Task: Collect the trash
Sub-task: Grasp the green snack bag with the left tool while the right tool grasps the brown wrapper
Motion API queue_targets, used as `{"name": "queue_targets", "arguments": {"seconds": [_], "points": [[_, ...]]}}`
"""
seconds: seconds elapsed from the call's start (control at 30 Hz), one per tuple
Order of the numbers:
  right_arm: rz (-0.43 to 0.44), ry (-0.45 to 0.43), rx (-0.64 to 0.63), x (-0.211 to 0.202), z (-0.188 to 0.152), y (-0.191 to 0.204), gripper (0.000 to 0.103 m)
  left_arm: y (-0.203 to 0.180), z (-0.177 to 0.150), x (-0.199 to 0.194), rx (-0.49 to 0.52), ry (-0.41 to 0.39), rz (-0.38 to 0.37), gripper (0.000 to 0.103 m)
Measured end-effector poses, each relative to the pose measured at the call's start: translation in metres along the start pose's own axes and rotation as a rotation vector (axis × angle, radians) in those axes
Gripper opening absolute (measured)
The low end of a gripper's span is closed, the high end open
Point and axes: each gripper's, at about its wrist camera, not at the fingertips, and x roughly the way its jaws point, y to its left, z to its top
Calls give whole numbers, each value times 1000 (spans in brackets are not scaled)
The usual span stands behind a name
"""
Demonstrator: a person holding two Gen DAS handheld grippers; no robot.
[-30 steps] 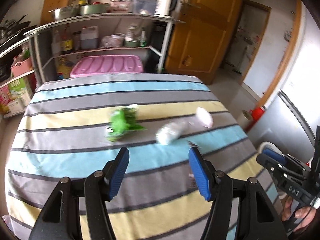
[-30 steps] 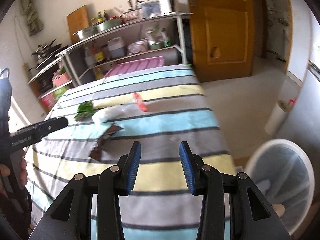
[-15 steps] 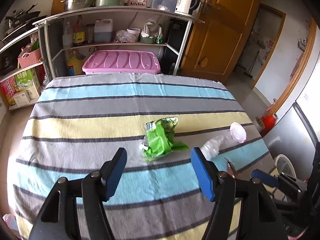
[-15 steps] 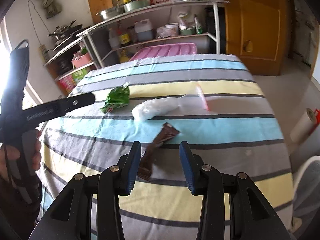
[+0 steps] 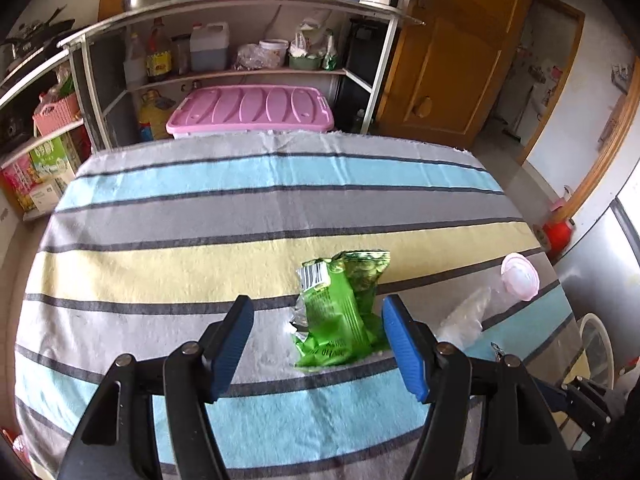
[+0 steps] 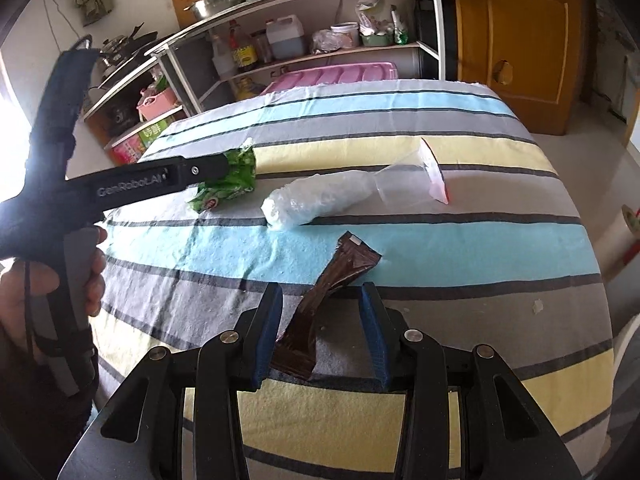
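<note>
A crumpled green snack bag (image 5: pixel 340 312) lies on the striped tablecloth (image 5: pixel 200 248). My left gripper (image 5: pixel 320 328) is open, its blue pads on either side of the bag's near end. The bag also shows in the right wrist view (image 6: pixel 230 178). A brown wrapper (image 6: pixel 324 300) lies between the open pads of my right gripper (image 6: pixel 322 322). A clear plastic cup with crumpled film (image 6: pixel 324 200) and a pink lid (image 5: pixel 519 276) lies between the two wrappers.
A white bin (image 5: pixel 596 350) stands on the floor past the table's right edge. Behind the table are a pink storage box (image 5: pixel 252 110) and metal shelves (image 5: pixel 240 4) with bottles and pots. A wooden door (image 6: pixel 520 32) is at the back right.
Both grippers moved forward and down towards the table. The green bag now sits between my left pads, and the brown wrapper between my right pads.
</note>
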Motion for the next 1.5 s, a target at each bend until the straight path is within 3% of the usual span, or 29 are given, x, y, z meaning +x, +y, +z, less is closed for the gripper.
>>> {"name": "queue_targets", "arguments": {"seconds": [0.27, 0.47, 1.1, 1.5], "points": [[9, -3, -5, 4, -1, 1, 24, -3, -2, 16, 4, 22, 5, 66], [20, -9, -7, 3, -2, 0, 13, -7, -3, 15, 27, 20, 18, 46], [18, -78, 16, -21, -7, -10, 12, -14, -9, -24, 40, -40, -14, 42], [-3, -162, 74, -68, -17, -31, 12, -57, -20, -61, 109, -88, -70, 42]]}}
